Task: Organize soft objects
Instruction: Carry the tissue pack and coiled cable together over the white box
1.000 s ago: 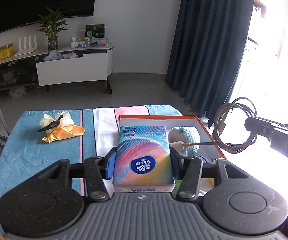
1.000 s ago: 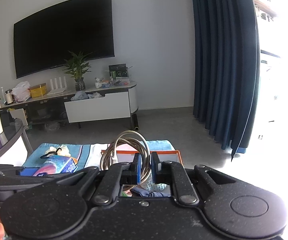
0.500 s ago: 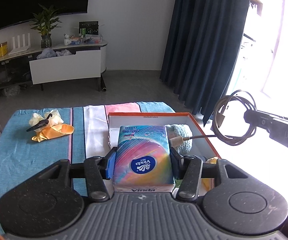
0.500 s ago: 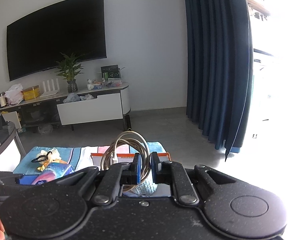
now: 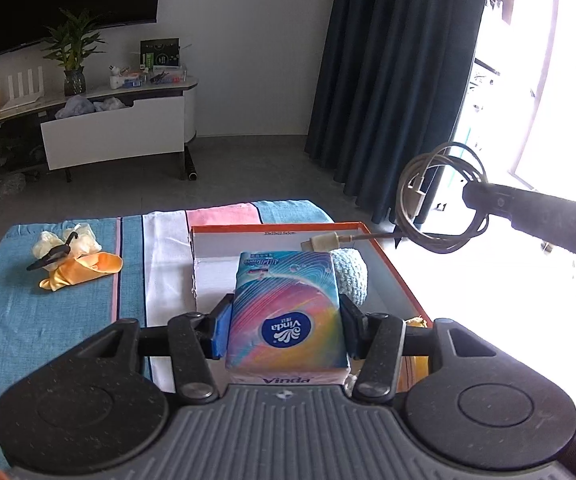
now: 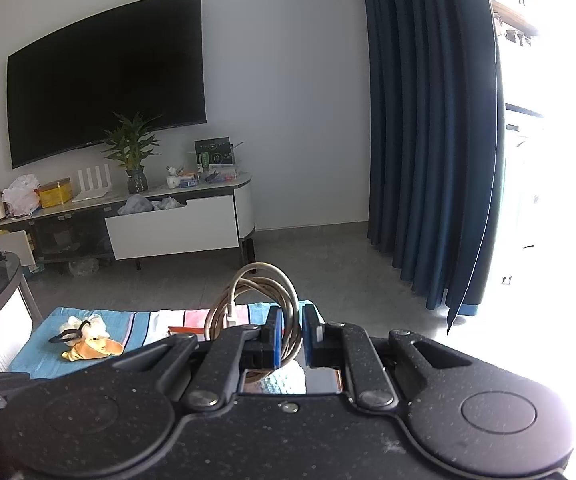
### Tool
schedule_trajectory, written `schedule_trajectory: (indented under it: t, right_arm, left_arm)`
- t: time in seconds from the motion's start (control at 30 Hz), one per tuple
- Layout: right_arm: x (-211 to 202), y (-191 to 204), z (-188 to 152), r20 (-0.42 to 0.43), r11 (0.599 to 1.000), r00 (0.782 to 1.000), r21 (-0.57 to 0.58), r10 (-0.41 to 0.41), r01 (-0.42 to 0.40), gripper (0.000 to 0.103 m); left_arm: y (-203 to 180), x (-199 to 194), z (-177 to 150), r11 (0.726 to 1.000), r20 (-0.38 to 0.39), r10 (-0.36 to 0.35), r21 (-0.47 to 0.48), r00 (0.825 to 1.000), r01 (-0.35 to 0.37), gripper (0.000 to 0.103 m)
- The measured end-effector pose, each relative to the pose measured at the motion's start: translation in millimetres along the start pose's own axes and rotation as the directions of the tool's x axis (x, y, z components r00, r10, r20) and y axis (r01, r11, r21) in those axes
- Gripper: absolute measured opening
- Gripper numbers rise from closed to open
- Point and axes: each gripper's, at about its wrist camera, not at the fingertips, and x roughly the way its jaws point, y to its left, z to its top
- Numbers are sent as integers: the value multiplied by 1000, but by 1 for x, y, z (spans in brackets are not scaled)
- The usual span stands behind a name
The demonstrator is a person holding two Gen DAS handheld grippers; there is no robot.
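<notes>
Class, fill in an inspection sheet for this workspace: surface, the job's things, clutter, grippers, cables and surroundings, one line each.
Surface: table under a blue, white and pink striped cloth.
Job's things: orange-rimmed box holds a light-blue knitted item; tissue pack held over the box; yellow and white cloth bundle with a black hair tie lies on the cloth to the left.
Clutter: nothing seen on the table.
Grippers: left gripper shut on the tissue pack; right gripper shut on the cable coil.
Cables: the coil hangs above the box's right side, one plug sticking out.
Surroundings: TV, plant, TV cabinet, dark curtain.
</notes>
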Motion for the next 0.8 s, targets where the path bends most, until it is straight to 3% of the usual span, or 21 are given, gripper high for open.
schedule_trajectory:
  t: [0.8]
  right_arm:
    - [32, -1, -2, -57, 999, 998, 14, 30, -29, 13]
  left_arm:
    - [-13, 32, 7, 1000, -35, -19, 20, 999, 20, 53]
